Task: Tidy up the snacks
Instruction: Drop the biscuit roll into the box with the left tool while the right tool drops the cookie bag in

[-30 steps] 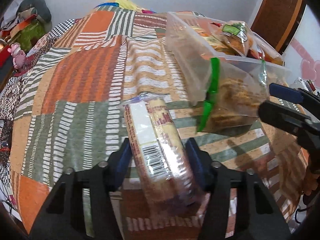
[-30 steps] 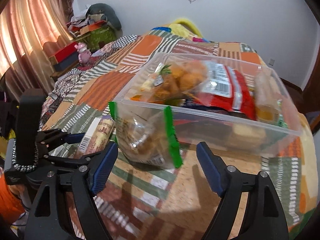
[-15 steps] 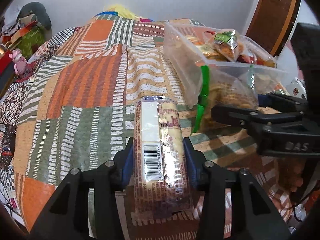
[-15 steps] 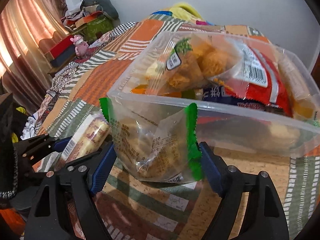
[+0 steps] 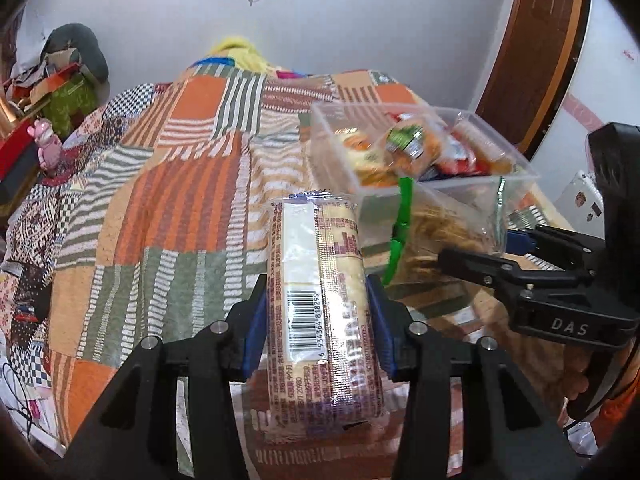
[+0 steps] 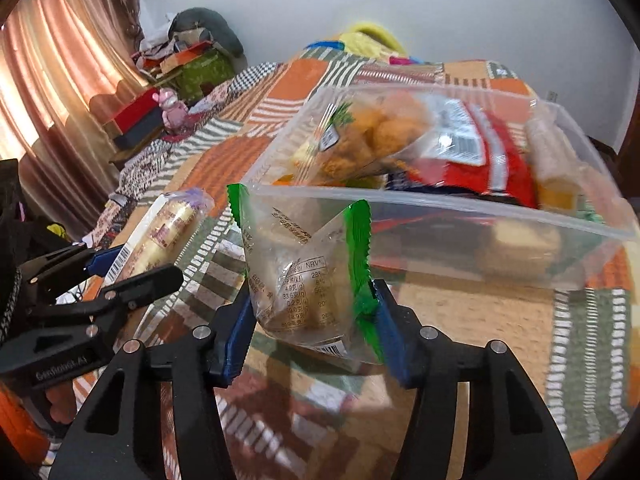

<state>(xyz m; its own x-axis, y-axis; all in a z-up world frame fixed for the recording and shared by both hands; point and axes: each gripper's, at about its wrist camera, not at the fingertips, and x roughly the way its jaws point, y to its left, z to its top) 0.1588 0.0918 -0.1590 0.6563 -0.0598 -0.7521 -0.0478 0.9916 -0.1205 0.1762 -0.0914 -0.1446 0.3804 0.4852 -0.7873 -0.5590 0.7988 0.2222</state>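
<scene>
My left gripper (image 5: pixel 316 320) is shut on a long biscuit pack (image 5: pixel 316 280) with a barcode, held above the patchwork bedspread (image 5: pixel 168 200). My right gripper (image 6: pixel 310 332) is shut on a clear snack bag with green edges (image 6: pixel 304 276), just in front of the clear plastic bin (image 6: pixel 440 216). The bin holds several snack bags. In the left wrist view the bin (image 5: pixel 340 152) is ahead to the right, with the green-edged bag (image 5: pixel 440 228) and my right gripper (image 5: pixel 508 252) beside it. In the right wrist view the biscuit pack (image 6: pixel 164 232) and left gripper (image 6: pixel 120 268) are at the left.
A pink toy (image 6: pixel 172 108), boxes and a pile of clothes stand at the far left by the curtain (image 6: pixel 60 100). A brown door (image 5: pixel 532 60) is at the right. The bed's edge runs along the near side.
My right gripper moved forward around the green-edged bag and closed on it. My left gripper lifted and tilted up with the biscuit pack, straightening it.
</scene>
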